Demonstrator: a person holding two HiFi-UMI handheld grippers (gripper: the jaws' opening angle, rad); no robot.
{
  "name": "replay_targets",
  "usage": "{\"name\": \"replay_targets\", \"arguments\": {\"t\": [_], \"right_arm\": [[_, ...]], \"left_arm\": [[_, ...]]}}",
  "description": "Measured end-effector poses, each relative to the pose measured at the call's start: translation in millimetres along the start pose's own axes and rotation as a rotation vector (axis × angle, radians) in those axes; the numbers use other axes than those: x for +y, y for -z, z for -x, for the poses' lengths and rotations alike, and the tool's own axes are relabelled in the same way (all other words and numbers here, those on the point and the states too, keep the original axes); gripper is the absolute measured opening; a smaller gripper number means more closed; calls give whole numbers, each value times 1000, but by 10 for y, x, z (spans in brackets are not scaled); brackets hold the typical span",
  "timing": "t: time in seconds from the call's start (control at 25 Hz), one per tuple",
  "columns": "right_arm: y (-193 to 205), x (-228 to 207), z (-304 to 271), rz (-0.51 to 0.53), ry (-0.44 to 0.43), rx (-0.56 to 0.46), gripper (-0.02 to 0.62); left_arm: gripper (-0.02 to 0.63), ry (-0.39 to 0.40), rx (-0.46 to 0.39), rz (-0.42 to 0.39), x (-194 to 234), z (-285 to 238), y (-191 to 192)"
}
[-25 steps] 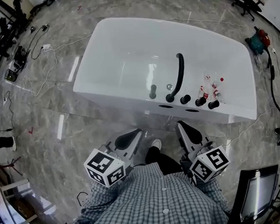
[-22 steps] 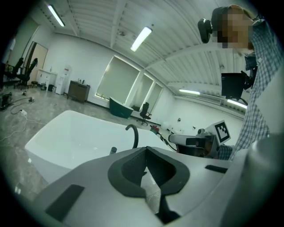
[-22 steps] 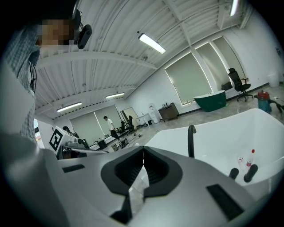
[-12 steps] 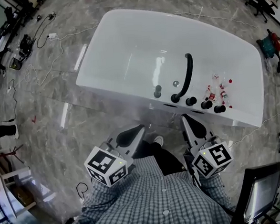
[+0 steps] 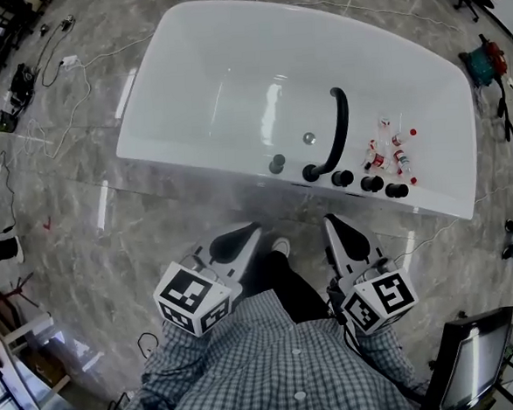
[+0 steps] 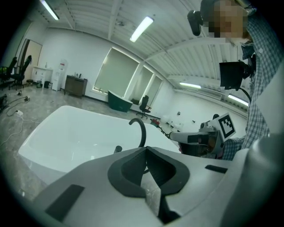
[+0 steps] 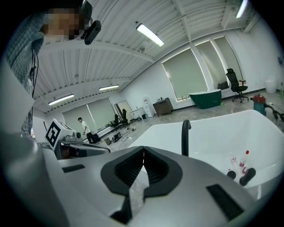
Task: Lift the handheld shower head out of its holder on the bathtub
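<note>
The left tongs (image 5: 231, 243) and the right tongs (image 5: 337, 231) are both pressed together, empty, short of the white bathtub (image 5: 231, 88). The black shower head (image 5: 396, 190) sits on its near rim, rightmost in the row of fittings (image 5: 343, 178).

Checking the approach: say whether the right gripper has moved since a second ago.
Cannot tell: the head view itself shifts, and the right gripper sits about as far from the bathtub rim.
</note>
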State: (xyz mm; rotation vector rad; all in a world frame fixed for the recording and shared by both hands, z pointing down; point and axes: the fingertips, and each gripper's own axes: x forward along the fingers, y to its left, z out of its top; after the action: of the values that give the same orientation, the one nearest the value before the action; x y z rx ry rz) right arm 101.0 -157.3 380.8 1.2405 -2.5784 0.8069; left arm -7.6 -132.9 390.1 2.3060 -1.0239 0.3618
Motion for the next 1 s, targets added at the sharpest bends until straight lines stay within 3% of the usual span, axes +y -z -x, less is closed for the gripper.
{"name": "replay_targets", "arguments": {"t": [0.68,1.0], "right_arm": [[465,-220,-563,74,84,66,15],[727,-402,-805,79,106,85,15]], "left_arm": [[9,95,24,46,584,-373,440],[9,94,-1,98,905,-557,613]]}}
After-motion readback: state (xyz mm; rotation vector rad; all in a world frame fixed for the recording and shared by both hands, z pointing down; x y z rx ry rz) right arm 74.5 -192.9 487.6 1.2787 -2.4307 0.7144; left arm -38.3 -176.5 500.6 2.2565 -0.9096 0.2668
